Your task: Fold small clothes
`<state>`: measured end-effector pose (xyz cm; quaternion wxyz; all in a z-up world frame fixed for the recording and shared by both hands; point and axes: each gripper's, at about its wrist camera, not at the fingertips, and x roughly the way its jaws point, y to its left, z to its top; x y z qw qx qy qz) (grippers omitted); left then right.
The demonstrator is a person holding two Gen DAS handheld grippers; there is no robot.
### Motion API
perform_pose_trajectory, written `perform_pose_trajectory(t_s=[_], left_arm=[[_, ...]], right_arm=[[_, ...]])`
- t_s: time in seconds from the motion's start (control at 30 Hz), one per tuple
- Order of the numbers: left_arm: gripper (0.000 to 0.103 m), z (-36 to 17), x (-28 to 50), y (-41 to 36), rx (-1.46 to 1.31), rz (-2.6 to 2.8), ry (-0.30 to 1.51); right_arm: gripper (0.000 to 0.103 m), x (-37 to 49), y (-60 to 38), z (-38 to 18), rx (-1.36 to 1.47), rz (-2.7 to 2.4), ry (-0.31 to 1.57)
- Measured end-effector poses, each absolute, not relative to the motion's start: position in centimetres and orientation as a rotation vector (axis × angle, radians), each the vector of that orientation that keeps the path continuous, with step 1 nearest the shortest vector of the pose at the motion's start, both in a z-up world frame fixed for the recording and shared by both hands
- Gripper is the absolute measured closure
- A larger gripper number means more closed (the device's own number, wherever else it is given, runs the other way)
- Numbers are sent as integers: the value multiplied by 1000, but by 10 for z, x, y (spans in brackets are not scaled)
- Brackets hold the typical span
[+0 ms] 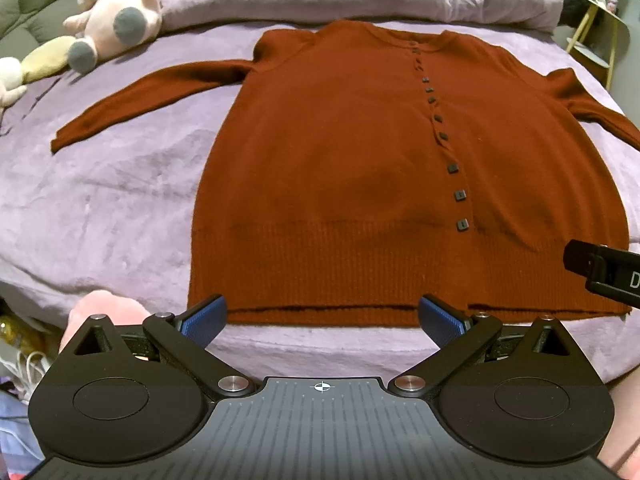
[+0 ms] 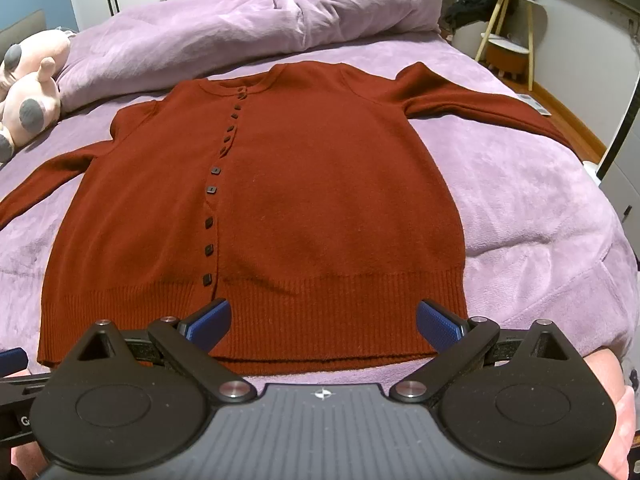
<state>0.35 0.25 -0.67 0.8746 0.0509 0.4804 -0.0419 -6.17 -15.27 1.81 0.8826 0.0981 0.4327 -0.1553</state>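
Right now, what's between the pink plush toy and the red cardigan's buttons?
The cardigan's own sleeve and a stretch of bare purple blanket lie between the plush and the buttons. The left wrist view shows it best.

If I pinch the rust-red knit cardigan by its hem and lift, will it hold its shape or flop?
The rust-red knit cardigan will likely flop: it lies limp and flat on the purple plush blanket. Its spread sleeves would probably trail and drag. The ribbed hem looks thick enough for the open left gripper and right gripper to pinch, though the fuzzy blanket may cling.
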Motion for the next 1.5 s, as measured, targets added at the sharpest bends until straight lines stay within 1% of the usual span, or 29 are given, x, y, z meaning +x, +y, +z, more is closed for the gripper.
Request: perform_pose_trajectory(t_s=[1.5], left_arm=[[0,-15,8,-3,97,-73,1049]], right_arm=[[4,-61,-162,13,235,-322,910]])
